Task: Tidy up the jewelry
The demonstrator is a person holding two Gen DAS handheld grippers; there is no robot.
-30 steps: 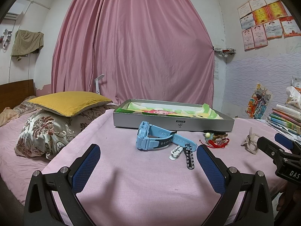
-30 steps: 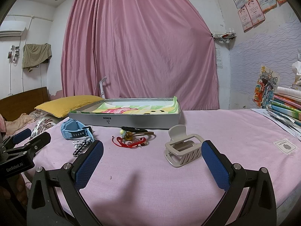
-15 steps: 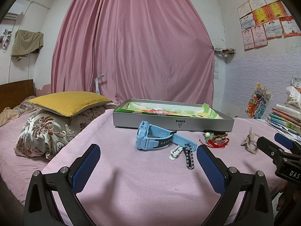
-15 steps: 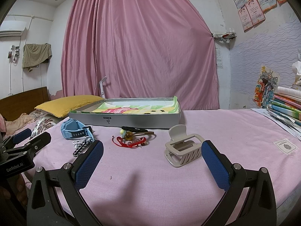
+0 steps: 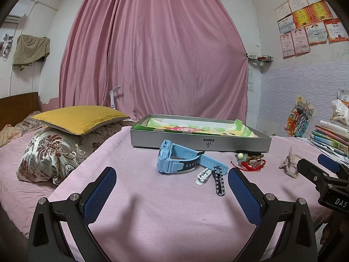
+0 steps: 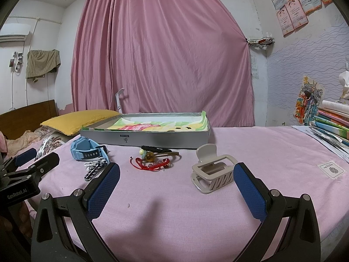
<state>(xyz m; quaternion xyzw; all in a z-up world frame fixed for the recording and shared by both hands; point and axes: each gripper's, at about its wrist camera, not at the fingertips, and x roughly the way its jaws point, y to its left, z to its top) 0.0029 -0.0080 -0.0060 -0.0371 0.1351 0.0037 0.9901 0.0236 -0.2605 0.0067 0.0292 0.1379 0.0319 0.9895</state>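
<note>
Right gripper [image 6: 176,187] and left gripper [image 5: 172,187] both hover spread, empty. Beige plastic claw clip [image 6: 212,171] at one o'clock looks light, rigid, probably slippery; pinch its flat sides.

On the bed [image 6: 272,152] a tray [image 6: 152,138] lies at the back. Before it, left to right: a watch [image 6: 87,150], two small bracelets [image 6: 94,168] just before the watch, a heap of cords and beads [image 6: 153,157], a hair claw [image 6: 212,171]. Books [image 6: 331,124] are stacked far right; pillows [image 5: 65,139] lie left
</note>
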